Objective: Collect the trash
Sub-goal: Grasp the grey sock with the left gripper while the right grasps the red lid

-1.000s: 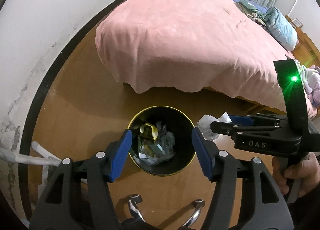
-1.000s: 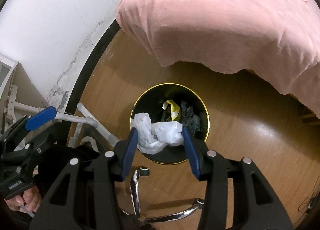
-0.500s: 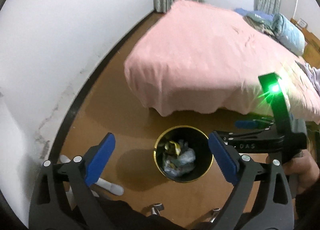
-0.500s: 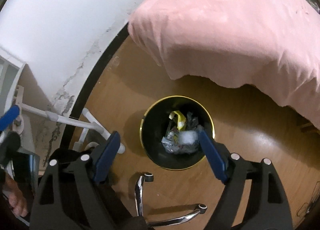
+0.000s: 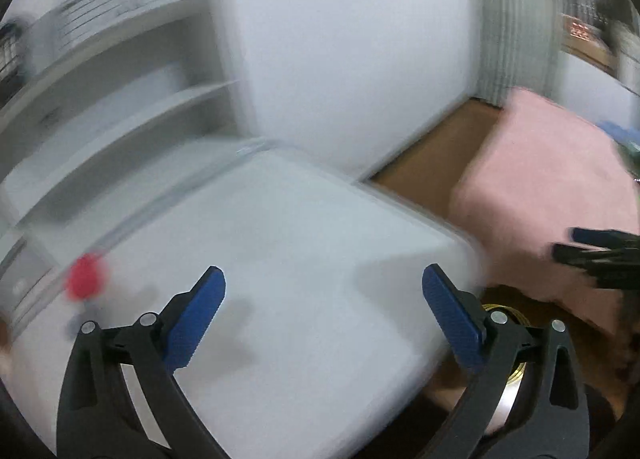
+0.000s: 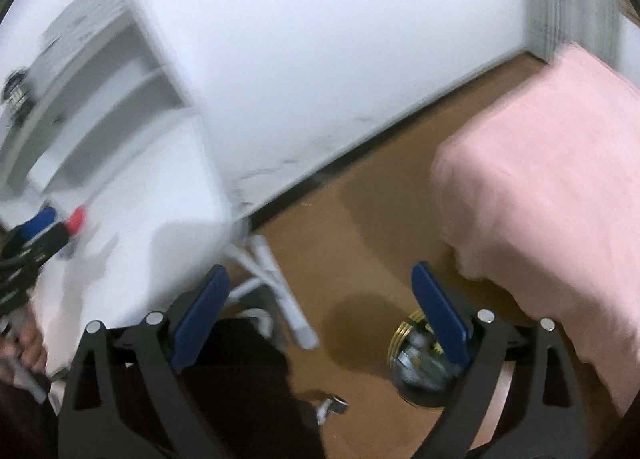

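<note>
Both views are smeared by motion blur. The left gripper [image 5: 324, 307] has its blue-padded jaws spread wide with nothing between them; they have just been opening further, and they hang above a white bench [image 5: 304, 243] whose top fills the middle of the left wrist view. On that bench, at the far left, sits a small red blob [image 5: 85, 277] too blurred to identify. Behind the bench stands a white shelf unit [image 5: 120, 99] against a white wall. The right gripper [image 6: 320, 307] likewise has its jaws spread wide and empty, and they too have just been opening. Below it lies a brown wooden floor [image 6: 360, 219], with the white bench at the left edge of that view and white tubular legs [image 6: 276, 283] beneath it. The trash bin [image 6: 420, 363], black with a gold rim, stands on the floor near the corner of a bed under a pink cover [image 6: 540, 199]; it is partly hidden behind the right jaw, and crumpled scraps show inside it. In the left wrist view only a sliver of the bin's gold rim [image 5: 504, 313] peeks out behind the right-hand jaw, past the bench's edge. A curtain [image 5: 516, 19] hangs by the far wall.
</note>
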### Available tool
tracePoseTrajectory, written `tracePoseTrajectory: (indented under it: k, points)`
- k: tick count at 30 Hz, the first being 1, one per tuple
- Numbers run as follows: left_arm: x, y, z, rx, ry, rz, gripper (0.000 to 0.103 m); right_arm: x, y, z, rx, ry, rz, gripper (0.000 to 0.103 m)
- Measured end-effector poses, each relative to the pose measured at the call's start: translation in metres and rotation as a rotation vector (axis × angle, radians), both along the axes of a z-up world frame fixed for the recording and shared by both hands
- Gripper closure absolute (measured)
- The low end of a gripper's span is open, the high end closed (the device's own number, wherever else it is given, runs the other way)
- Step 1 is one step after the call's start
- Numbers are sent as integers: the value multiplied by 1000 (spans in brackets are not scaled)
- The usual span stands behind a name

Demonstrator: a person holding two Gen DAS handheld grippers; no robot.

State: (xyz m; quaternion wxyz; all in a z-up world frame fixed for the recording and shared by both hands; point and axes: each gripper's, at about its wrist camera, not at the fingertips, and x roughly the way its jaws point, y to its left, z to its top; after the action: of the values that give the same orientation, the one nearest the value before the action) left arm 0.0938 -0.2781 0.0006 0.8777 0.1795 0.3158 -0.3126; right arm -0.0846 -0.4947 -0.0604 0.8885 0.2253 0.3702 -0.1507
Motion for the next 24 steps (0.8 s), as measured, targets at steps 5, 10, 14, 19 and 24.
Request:
tracePoseTrajectory:
  k: [5, 10, 14, 19, 24]
  points:
    - [90, 119, -16, 29, 50, 313, 7, 101, 77, 13, -6, -7, 230, 13]
    - [147, 178, -48, 3, 142, 426, 7, 187, 157, 23, -27, 13, 424, 13]
    - [169, 192, -64, -43, 200, 417, 26, 237, 210, 34, -68, 22, 524, 13]
    - [160, 227, -58, -79, 221, 393, 70, 302, 270, 33, -90, 52, 633, 10]
    - [135, 280, -46, -86, 193, 459, 73, 369, 343, 11, -123, 115, 716, 9]
